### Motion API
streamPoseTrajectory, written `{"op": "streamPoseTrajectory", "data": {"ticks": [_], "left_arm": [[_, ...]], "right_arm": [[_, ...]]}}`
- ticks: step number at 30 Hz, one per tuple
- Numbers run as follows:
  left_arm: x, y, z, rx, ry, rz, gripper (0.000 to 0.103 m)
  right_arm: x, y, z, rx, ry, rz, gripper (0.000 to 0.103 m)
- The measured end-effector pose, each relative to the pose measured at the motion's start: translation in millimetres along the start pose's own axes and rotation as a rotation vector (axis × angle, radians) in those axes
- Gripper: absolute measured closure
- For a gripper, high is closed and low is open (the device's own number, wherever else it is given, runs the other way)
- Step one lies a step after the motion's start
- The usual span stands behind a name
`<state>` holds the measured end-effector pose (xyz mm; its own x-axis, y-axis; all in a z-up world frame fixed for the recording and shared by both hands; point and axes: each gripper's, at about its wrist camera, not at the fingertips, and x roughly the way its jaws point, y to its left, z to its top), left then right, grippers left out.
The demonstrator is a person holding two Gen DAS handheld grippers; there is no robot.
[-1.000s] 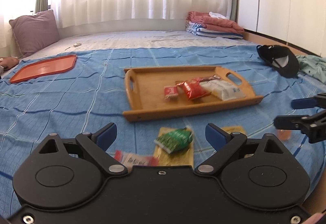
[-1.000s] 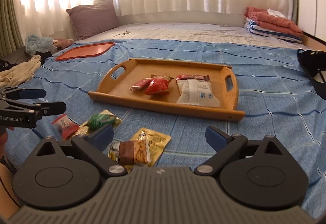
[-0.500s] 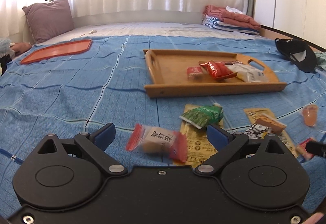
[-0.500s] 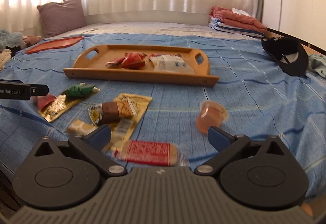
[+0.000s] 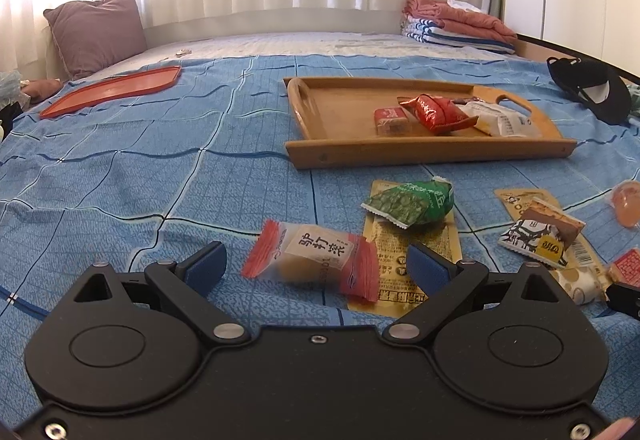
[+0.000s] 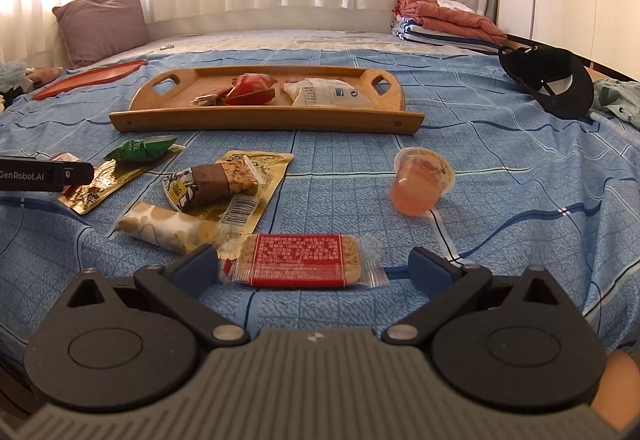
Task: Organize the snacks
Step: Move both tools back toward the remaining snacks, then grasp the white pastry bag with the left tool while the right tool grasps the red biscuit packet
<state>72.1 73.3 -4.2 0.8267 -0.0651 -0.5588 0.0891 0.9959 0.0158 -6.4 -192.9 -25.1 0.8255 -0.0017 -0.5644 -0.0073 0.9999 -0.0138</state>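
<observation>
Blue checked bedspread (image 5: 120, 168) on a bed under white curtains, snacks scattered at the near edge, both grippers low over them.

Left gripper (image 5: 316, 266): jaws wide, empty; a red-ended candy packet (image 5: 314, 260) lies on the bedspread between the fingers, touching neither. Green snack pouch (image 5: 412, 202) at 1 o'clock from it, resting on a gold sachet (image 5: 404, 260). Right gripper (image 6: 312, 266): jaws wide, empty; red-labelled biscuit pack (image 6: 304, 266) lies between the fingers, its left end just beside the left finger. Pink jelly cup (image 6: 422, 182), tilted, at 1 o'clock from that pack; brown bar (image 6: 210, 182) and spotted packet (image 6: 168, 226) at 10–11 o'clock. Wooden tray (image 6: 264, 120) at 12 o'clock, well apart, holds a red packet (image 6: 252, 88) and a white packet (image 6: 324, 94). Black cap (image 6: 556, 80) at 2 o'clock.
</observation>
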Motion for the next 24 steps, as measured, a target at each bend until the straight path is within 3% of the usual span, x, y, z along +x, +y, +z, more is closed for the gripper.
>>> {"op": "streamPoseTrajectory", "data": {"ticks": [13,17,24], "left_arm": [[5.3,3.5,-0.8,-0.032,0.019,-0.015,0.006],[4.8,6.0,-1.1,-0.05,0.03,-0.045,0.012],[-1.8,5.3,0.0,-0.037,0.031,-0.066,0.037]], "right_arm": [[3.9,4.6,-5.1,-0.01,0.006,-0.026,0.0],[4.3,3.8,-4.5,-0.01,0.017,-0.022,0.0],[4.7,4.0,-5.2,-0.012,0.013,-0.025,0.0]]}}
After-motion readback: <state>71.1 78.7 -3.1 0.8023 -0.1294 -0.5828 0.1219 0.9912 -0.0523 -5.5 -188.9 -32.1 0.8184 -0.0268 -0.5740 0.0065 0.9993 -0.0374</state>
